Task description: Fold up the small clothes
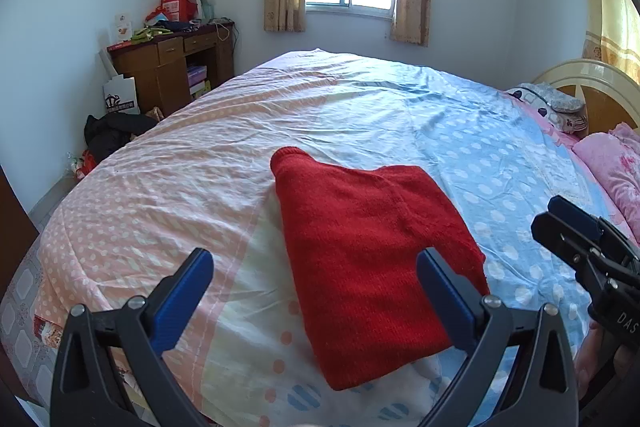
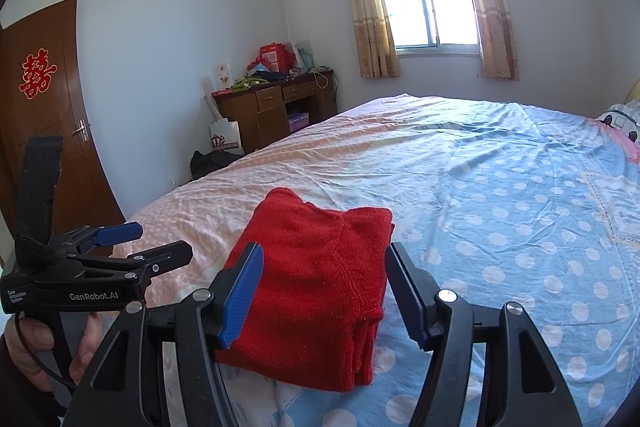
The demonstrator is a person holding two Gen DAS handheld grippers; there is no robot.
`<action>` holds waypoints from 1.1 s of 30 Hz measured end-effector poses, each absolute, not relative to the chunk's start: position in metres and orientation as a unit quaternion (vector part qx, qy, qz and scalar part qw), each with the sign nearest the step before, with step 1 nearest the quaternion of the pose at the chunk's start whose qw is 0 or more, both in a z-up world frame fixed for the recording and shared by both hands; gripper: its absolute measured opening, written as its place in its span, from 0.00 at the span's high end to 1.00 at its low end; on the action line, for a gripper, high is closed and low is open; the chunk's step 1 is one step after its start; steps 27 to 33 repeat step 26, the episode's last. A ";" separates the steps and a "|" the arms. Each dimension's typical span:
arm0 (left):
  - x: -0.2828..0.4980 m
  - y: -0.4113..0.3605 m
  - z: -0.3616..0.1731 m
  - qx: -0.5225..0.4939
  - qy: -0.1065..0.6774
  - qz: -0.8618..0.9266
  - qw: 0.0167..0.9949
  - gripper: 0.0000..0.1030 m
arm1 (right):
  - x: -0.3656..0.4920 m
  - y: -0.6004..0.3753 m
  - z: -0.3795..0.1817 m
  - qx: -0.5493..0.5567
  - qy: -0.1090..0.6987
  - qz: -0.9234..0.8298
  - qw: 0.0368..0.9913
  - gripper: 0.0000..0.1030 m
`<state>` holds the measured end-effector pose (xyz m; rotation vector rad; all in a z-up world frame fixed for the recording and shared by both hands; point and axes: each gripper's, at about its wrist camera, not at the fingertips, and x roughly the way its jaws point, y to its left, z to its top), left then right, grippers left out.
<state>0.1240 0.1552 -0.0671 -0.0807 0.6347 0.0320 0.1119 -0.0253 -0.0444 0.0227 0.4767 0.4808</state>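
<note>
A red knitted garment (image 1: 360, 247) lies folded into a compact stack on the dotted bedspread (image 1: 480, 147), near the bed's front edge. My left gripper (image 1: 314, 255) hovers just before it, fingers spread wide, nothing between the pads. In the right wrist view the folded garment (image 2: 312, 287) sits ahead of my right gripper (image 2: 323, 249), which is open, its blue pads off the cloth. The left gripper (image 2: 160, 239) shows at the left of that view, held by a hand (image 2: 28, 343). The right gripper (image 1: 548, 213) appears at the right edge of the left wrist view, beside the garment.
The bedspread (image 2: 520, 207) stretches far behind the garment. Pink pillows (image 1: 612, 167) and a headboard (image 1: 588, 79) are at the right. A cluttered wooden desk (image 2: 276, 107) stands by the far wall, a black bag (image 1: 116, 135) on the floor, a brown door (image 2: 44, 107) at left.
</note>
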 end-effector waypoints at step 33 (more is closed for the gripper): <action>0.117 0.172 -0.045 -0.038 0.259 0.031 0.965 0.00 | 0.097 -0.028 -0.032 0.019 0.198 0.246 0.949 0.37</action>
